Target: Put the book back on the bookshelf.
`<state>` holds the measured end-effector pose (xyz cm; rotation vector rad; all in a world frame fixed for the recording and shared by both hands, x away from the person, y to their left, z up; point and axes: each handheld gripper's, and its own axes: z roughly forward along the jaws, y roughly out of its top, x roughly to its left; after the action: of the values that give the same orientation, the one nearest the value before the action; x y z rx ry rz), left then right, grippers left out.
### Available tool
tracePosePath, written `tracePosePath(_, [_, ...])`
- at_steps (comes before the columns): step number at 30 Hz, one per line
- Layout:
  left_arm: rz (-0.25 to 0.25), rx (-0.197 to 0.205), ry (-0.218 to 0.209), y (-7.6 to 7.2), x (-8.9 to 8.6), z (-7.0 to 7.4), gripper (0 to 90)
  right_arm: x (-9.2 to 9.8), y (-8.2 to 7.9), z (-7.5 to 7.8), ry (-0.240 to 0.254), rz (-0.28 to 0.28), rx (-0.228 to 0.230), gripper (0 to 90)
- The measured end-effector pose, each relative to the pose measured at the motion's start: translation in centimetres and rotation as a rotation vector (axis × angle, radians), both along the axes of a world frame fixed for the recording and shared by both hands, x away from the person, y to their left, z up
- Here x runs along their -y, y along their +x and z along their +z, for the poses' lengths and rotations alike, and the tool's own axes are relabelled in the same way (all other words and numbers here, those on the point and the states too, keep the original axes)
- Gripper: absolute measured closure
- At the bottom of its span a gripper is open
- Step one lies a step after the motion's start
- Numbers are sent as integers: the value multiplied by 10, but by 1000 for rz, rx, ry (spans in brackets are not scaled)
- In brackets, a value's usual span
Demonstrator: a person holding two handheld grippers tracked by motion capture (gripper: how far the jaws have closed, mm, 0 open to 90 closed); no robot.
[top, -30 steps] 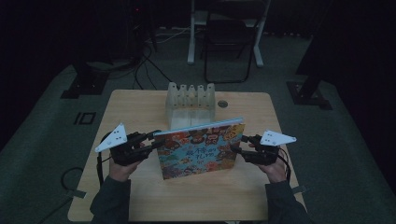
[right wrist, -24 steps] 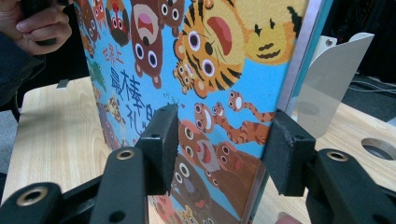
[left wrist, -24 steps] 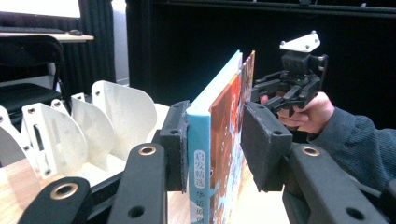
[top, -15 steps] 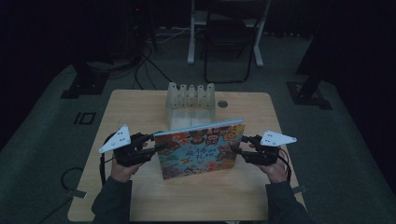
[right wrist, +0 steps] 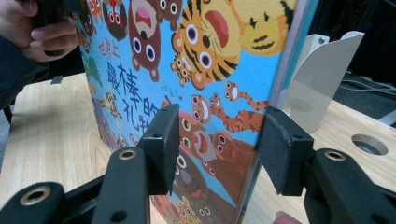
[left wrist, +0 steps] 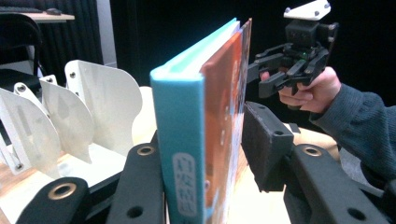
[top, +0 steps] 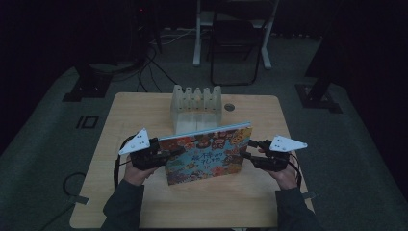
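A colourful picture book (top: pixel 207 154) with cartoon animals stands upright on its bottom edge on the wooden table (top: pixel 144 110), cover toward me. My left gripper (top: pixel 171 153) holds its left edge at the teal spine (left wrist: pixel 180 140). The jaws straddle the book and have just been closing on it. My right gripper (top: pixel 248 150) clamps the right edge. One pad (right wrist: pixel 161 140) lies on the cover (right wrist: pixel 210 56) and the other presses behind it. The left gripper view looks along the book to the right gripper (left wrist: pixel 254 74) in a hand.
A white slotted rack (top: pixel 196 103) stands just behind the book, its curved dividers (left wrist: pixel 93 107) close to the back cover. A round hole (top: pixel 229 107) sits in the table beside it. Chair legs (top: pixel 235 43) and cables lie on the dark floor beyond.
My left gripper has shifted right, closer in along the book's left edge. The book and the right gripper have stayed where they were.
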<state>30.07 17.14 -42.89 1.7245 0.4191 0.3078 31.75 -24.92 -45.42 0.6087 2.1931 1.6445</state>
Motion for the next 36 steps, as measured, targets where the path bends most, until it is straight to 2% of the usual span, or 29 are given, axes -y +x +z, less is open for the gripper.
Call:
tracePosePath(10, [-27,-18,2,3,12,-5,632,3,-2,1,-7,0,7,508])
tracePosePath(14, [-7,-5,3,2,14,-6,618,4,-4,1,-15,-3,7,514])
tracePosePath(23, [-9,15,7,0,20,-7,599,11,-8,-6,-24,-13,-15,506])
tracePosePath(31, [5,31,3,-1,21,-8,528,17,-9,-12,-25,-26,-38,513])
tracePosePath(36, [4,28,6,-1,21,-9,498,21,-10,-14,-22,-35,-45,510])
